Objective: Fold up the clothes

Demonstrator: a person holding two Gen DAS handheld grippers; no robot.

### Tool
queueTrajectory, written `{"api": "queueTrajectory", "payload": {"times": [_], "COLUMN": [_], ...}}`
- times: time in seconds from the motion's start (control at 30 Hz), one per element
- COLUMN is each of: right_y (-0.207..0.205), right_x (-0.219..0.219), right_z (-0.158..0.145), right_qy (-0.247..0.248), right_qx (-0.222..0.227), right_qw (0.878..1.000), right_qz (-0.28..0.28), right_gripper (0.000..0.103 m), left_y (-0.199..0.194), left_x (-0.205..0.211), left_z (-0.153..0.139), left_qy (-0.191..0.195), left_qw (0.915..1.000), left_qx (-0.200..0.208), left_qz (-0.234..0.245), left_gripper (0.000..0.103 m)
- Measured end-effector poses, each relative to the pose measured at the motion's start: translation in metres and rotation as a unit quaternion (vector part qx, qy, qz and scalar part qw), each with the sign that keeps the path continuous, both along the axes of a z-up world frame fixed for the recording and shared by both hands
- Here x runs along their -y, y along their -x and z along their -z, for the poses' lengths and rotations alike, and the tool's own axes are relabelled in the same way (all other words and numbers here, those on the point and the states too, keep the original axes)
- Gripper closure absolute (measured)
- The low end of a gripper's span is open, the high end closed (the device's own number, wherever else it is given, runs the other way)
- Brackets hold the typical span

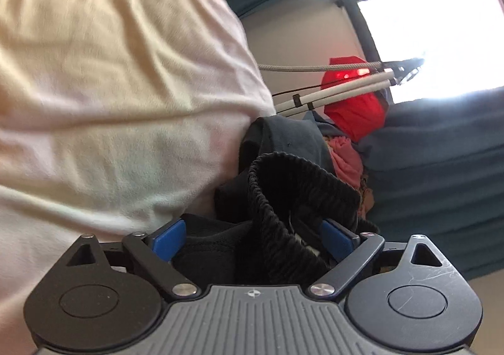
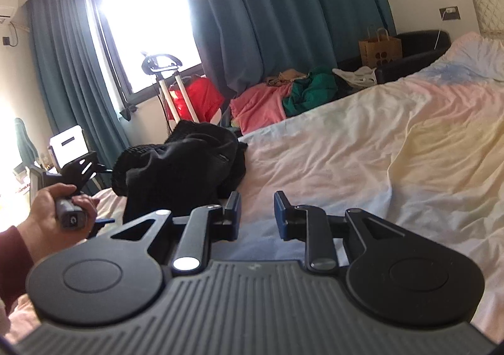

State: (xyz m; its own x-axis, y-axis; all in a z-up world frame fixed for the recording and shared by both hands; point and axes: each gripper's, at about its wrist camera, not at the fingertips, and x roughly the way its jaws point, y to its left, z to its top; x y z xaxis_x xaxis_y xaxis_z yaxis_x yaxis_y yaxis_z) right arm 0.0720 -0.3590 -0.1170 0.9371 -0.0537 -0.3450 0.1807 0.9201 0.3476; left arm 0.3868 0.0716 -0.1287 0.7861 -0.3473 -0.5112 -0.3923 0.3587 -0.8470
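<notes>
The left wrist camera sits close against a black garment (image 1: 293,197), rolled sideways. The right looks level across the bed (image 2: 362,150) towards the window (image 2: 148,18), sharing that garment.

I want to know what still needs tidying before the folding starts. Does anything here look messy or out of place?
Yes. The black garment lies bunched in a heap at the bed edge, not spread flat. Beyond the bed, a pink garment and a green garment are piled loosely, unfolded.

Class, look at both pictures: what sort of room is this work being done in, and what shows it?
Most likely a bedroom: a bed with a rumpled pale sheet, teal curtains at a window, and loose clothes heaped beside the bed.
</notes>
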Motion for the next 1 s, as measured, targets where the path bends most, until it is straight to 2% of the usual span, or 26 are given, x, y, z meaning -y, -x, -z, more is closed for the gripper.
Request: {"api": "queueTrajectory", "payload": {"times": [0.03,0.07,0.17,0.2,0.23,0.27,0.3,0.33,0.37,0.43,0.57,0.67,0.77,0.8,0.87,1.0], "right_y": [-0.006,-0.012,-0.026,-0.029,-0.031,-0.033,-0.035,-0.036,-0.038,-0.036,-0.026,-0.017,-0.005,-0.001,0.007,0.022], "right_x": [0.003,0.005,0.011,0.011,0.012,0.012,0.013,0.013,0.013,0.012,0.010,0.007,0.003,0.002,0.001,-0.006], "right_z": [0.005,0.011,0.024,0.028,0.031,0.034,0.037,0.039,0.040,0.039,0.030,0.021,0.012,0.009,0.003,-0.008], "right_qy": [-0.009,-0.020,-0.038,-0.039,-0.040,-0.043,-0.046,-0.047,-0.047,-0.042,-0.030,-0.017,-0.006,-0.006,-0.005,-0.002], "right_qx": [-0.010,-0.019,-0.041,-0.045,-0.049,-0.052,-0.055,-0.058,-0.061,-0.058,-0.037,-0.020,0.001,0.007,0.020,0.038], "right_qw": [1.000,1.000,0.998,0.998,0.998,0.998,0.997,0.997,0.997,0.997,0.999,1.000,1.000,1.000,1.000,0.999], "right_qz": [0.000,-0.001,-0.003,-0.002,-0.001,-0.002,-0.002,-0.002,-0.004,-0.004,-0.002,0.000,-0.003,-0.005,-0.008,-0.023], "right_gripper": [0.076,0.076,0.076,0.076,0.076,0.076,0.076,0.076,0.076,0.076,0.076,0.076,0.076,0.076,0.076,0.076], "left_y": [-0.006,-0.011,-0.025,-0.026,-0.027,-0.029,-0.028,-0.023,-0.019,-0.006,0.031,0.074,0.130,0.149,0.188,0.254], "left_x": [-0.001,0.000,0.007,0.009,0.011,0.013,0.017,0.022,0.028,0.043,0.072,0.091,0.107,0.109,0.109,0.097], "left_z": [0.008,0.012,0.013,0.011,0.005,0.000,-0.009,-0.024,-0.038,-0.070,-0.127,-0.161,-0.178,-0.179,-0.174,-0.147], "left_qy": [0.023,0.031,0.031,0.027,0.011,-0.004,-0.037,-0.081,-0.125,-0.209,-0.315,-0.367,-0.424,-0.431,-0.441,-0.449], "left_qw": [0.9997,0.9994,0.9995,0.9996,0.9999,0.9999,0.9992,0.9965,0.9916,0.9753,0.9387,0.9095,0.8698,0.8620,0.8515,0.8464], "left_qx": [-0.003,-0.008,-0.003,0.002,0.001,0.000,0.000,0.013,0.026,0.063,0.124,0.172,0.213,0.222,0.228,0.196], "left_qz": [-0.010,-0.015,-0.005,-0.003,0.004,0.011,0.016,0.018,0.019,0.032,0.065,0.092,0.133,0.147,0.170,0.209], "left_gripper": [0.019,0.021,0.033,0.045,0.063,0.071,0.085,0.091,0.092,0.093,0.094,0.094,0.094,0.094,0.094,0.095]}}
